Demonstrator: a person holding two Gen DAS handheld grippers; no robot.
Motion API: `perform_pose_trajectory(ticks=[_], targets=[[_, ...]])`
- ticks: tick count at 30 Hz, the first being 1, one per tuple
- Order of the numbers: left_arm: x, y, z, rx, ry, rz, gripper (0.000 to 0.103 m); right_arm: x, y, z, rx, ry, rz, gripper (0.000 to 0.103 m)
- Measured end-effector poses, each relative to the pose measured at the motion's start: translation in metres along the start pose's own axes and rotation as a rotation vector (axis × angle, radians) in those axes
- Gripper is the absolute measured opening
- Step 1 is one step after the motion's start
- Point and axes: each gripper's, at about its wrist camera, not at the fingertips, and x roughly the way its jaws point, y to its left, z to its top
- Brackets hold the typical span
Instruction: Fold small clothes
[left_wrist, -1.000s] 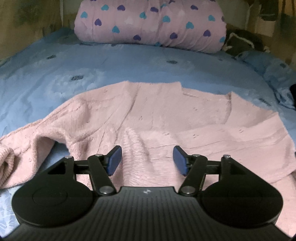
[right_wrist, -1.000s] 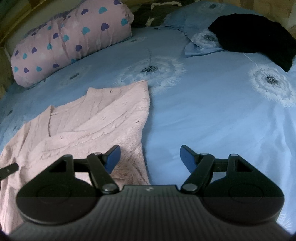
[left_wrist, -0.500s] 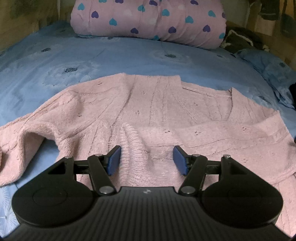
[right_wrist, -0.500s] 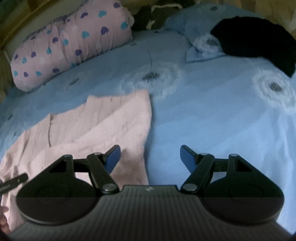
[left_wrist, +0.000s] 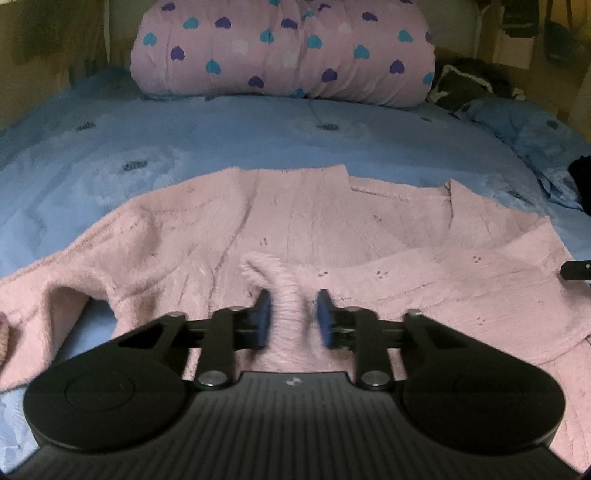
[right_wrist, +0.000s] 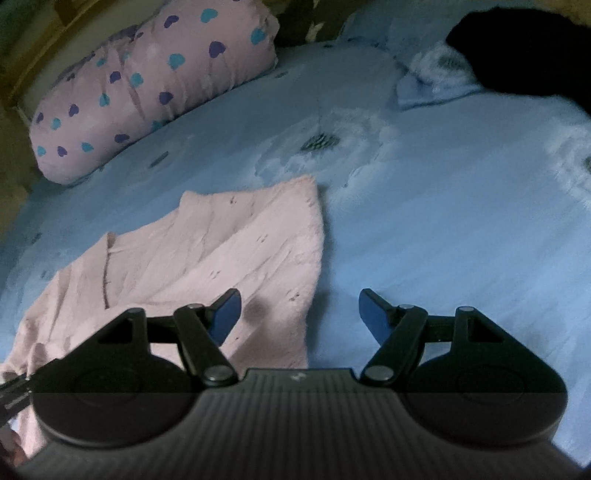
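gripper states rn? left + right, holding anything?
Left claw: jaws have just been closing on a raised fold of the pink sweater; pinching it.
Right claw: open, holding nothing, over the sweater's edge.

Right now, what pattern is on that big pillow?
The pillow is pale pink with teal, purple and white hearts, clearest in the left wrist view.

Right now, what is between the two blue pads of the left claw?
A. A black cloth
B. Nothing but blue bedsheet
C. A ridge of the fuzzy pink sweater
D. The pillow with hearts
C. In the left wrist view the left claw has just been closing, and a bunched-up ridge of the pink sweater stands between its pads; the heart pillow lies far off at the head of the bed.
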Motion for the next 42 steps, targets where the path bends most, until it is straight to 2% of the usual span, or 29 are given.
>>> perform_pose_trajectory(ticks=[2,4,6,8,9,12,15,18,22,24,27,31,36,39,42], targets=[[-0.002,0.003,0.001,-0.014,-0.004,-0.004,0.016,0.001,-0.001,-0.002,0.005,0.007,0.023,0.072],[-0.006,0.006,0.004,-0.027,-0.011,-0.016,0.014,0.002,0.002,-0.004,-0.006,0.003,0.027,0.059],[-0.013,0.008,0.007,-0.020,-0.030,-0.024,0.013,0.004,0.004,-0.006,-0.020,-0.002,0.023,0.027],[-0.020,0.008,0.010,-0.003,-0.065,-0.015,0.013,0.005,0.005,-0.007,-0.034,-0.007,0.040,0.017],[-0.023,0.008,0.013,0.003,-0.085,-0.009,0.013,0.003,0.005,-0.007,-0.034,-0.018,0.045,0.016],[-0.022,0.011,0.017,0.018,-0.091,-0.006,0.013,-0.007,0.010,-0.004,-0.058,-0.086,0.046,0.015],[-0.007,0.013,0.012,0.054,-0.071,0.027,0.013,-0.009,0.012,-0.004,-0.066,-0.116,0.013,0.015],[0.008,0.014,0.004,0.061,-0.009,0.032,0.014,0.000,0.012,-0.006,-0.075,-0.094,-0.019,0.015],[0.004,0.012,0.001,0.097,-0.021,0.045,0.015,0.006,0.012,-0.007,-0.104,-0.046,-0.039,0.023],[-0.001,0.014,0.006,0.077,-0.021,0.030,0.016,0.003,0.012,-0.005,-0.092,-0.042,-0.052,0.027],[-0.011,0.020,0.012,0.024,-0.026,-0.001,0.020,-0.008,0.015,-0.003,-0.089,-0.067,-0.070,0.027],[-0.022,0.023,0.020,-0.017,-0.043,-0.006,0.025,-0.023,0.021,-0.002,-0.111,-0.116,-0.089,0.028],[-0.028,0.023,0.021,-0.021,-0.032,-0.005,0.029,-0.030,0.030,-0.009,-0.149,-0.092,-0.012,0.028],[-0.034,0.025,0.023,-0.025,-0.043,0.008,0.032,-0.026,0.037,-0.014,-0.155,-0.050,0.047,0.028],[-0.041,0.027,0.027,-0.036,-0.045,-0.016,0.037,-0.021,0.044,-0.020,-0.161,-0.003,0.090,0.028]])
